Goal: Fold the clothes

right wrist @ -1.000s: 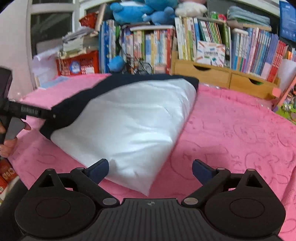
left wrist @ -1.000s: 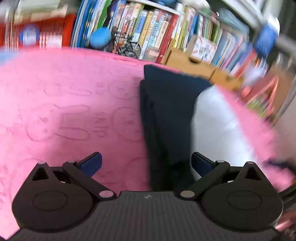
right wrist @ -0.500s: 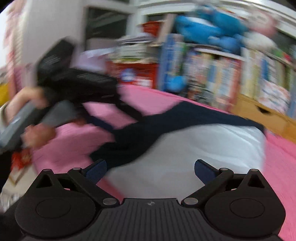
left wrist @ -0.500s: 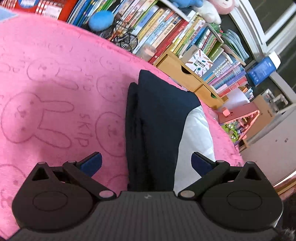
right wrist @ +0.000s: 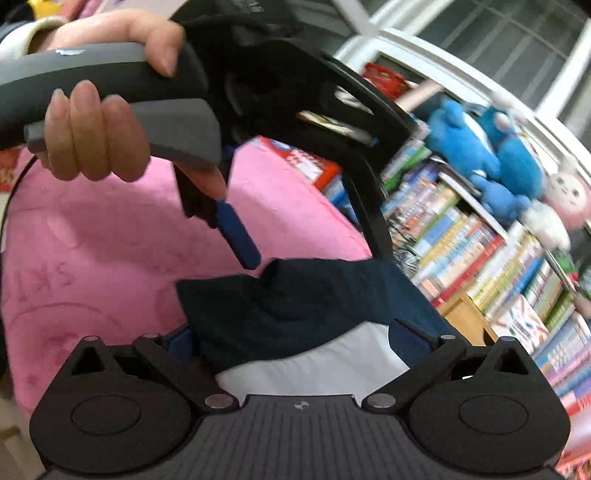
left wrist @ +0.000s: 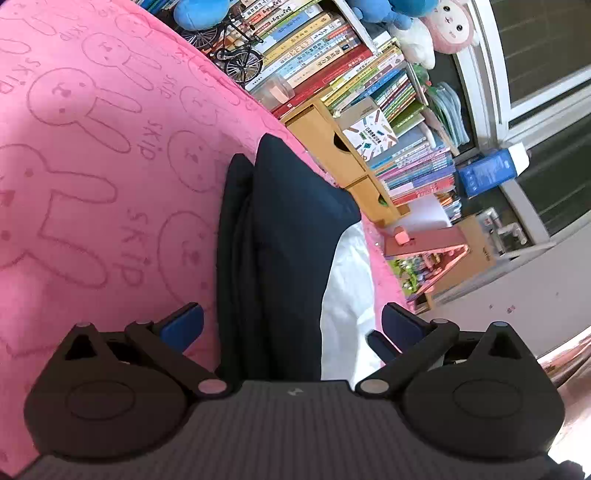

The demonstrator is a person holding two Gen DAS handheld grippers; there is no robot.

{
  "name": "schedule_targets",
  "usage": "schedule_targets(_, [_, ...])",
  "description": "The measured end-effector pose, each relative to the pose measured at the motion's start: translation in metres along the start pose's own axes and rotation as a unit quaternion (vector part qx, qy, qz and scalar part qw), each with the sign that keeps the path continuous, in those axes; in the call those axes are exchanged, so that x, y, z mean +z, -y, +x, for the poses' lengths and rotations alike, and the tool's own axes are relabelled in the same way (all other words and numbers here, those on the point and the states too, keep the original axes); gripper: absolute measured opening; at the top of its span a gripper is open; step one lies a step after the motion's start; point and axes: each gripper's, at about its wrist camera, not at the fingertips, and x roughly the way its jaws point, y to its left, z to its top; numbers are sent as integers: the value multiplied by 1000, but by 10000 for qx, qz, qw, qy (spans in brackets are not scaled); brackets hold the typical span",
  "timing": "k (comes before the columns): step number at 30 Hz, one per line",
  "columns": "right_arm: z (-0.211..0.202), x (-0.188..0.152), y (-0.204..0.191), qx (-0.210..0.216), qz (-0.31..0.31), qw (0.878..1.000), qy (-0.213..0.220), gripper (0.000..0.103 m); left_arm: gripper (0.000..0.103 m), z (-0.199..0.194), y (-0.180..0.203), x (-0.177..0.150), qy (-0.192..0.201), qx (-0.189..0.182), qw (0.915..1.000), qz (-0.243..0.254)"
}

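Shelves [left wrist: 373, 85] beyond my jaws hold rows of upright picture books, with plush toys [left wrist: 448, 22] sitting on top and wooden drawers [left wrist: 332, 147] below; I cannot see inside the drawers. My left gripper [left wrist: 291, 321] has its jaws wide apart, and the folded garment [left wrist: 291, 236], navy on one side and white on the other, lies on the pink blanket [left wrist: 92, 166] running straight away from between them, its long axis pointing toward the drawers. The navy part sits nearer the left jaw, the white nearer the right. My right gripper [right wrist: 291, 339] also has its jaws apart, with the garment's navy end [right wrist: 295, 295] lying between them and white cloth close in. Only the right wrist view shows the person's hand [right wrist: 92, 122] around the left gripper's grey handle, its blue finger [right wrist: 238, 234] hanging just above the garment's navy edge. Only the left view shows the garment's full length.
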Motion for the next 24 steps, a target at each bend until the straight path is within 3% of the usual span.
schedule_targets(4, [-6, -7, 15, -508, 239, 9984, 60, 103, 103, 9, -5, 4, -166, -73, 9998, -129])
schedule_targets(8, [-8, -10, 40, -630, 743, 9952, 58, 103, 103, 15, -13, 5, -279, -246, 9988, -323])
schedule_targets(12, [-9, -13, 60, -436, 1285, 9907, 62, 103, 103, 19, -11, 7, -322, -358, 9982, -368])
schedule_targets(15, [-16, -18, 58, 58, 1470, 9890, 130, 103, 103, 25, -11, 7, -471, -656, 9953, -532])
schedule_targets(19, [-25, -17, 37, 564, 1149, 9916, 208, 103, 103, 25, -7, 8, -512, -859, 9925, -697])
schedule_targets(24, [-16, -13, 14, 405, 710, 9966, 71, 103, 103, 22, 14, 15, -589, -1164, 9899, -552])
